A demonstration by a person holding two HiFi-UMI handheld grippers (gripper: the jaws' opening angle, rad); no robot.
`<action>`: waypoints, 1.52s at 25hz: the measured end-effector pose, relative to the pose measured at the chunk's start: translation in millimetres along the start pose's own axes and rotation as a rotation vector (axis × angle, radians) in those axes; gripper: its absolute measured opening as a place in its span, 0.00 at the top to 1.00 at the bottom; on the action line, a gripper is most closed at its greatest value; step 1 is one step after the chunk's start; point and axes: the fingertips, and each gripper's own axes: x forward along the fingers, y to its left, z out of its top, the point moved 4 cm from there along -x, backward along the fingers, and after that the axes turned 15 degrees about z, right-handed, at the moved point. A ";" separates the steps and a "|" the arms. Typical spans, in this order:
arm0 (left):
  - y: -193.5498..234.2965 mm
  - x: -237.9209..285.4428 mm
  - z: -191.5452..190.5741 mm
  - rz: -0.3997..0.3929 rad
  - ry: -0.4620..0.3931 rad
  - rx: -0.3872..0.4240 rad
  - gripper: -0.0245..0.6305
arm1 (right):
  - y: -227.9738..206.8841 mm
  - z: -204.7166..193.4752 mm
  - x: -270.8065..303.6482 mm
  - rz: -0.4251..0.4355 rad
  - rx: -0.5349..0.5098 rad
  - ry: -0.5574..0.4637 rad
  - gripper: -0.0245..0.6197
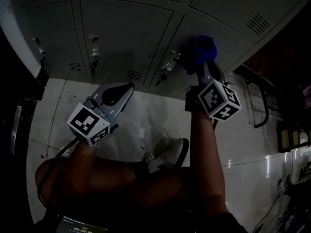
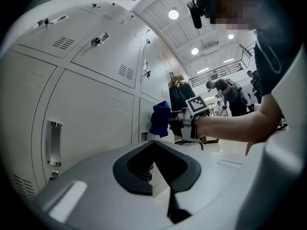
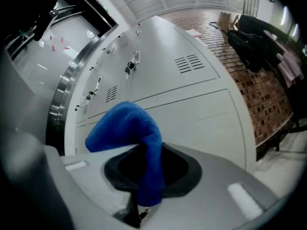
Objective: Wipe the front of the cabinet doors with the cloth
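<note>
In the head view, the right gripper point(image 1: 198, 64) is holding the blue cloth point(image 1: 201, 47) up at the cabinet doors point(image 1: 121, 28), right beside a latch point(image 1: 167, 64) that could be snagging the fabric on a stroke. In the left gripper view, the left gripper point(image 2: 156, 150) is hanging short of the doors, jaws together on nothing. In the right gripper view, the jaws are pinching only one fold of the cloth, so rubbing may be tugging it loose.

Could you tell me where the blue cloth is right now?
The blue cloth is clamped in the right gripper, upper right in the head view, held by a grey cabinet door just right of a latch.
</note>
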 end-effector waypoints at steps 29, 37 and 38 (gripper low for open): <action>-2.6 -1.2 -0.5 -0.009 0.005 0.003 0.95 | 4.9 -91.4 34.0 0.078 0.023 0.236 0.86; -2.5 -1.6 -0.4 -0.012 0.003 0.002 0.96 | -22.2 -87.6 13.7 0.010 0.065 0.224 0.86; -2.5 -1.6 -0.6 -0.013 0.004 0.001 0.96 | -25.3 -86.3 11.5 0.004 0.064 0.226 0.86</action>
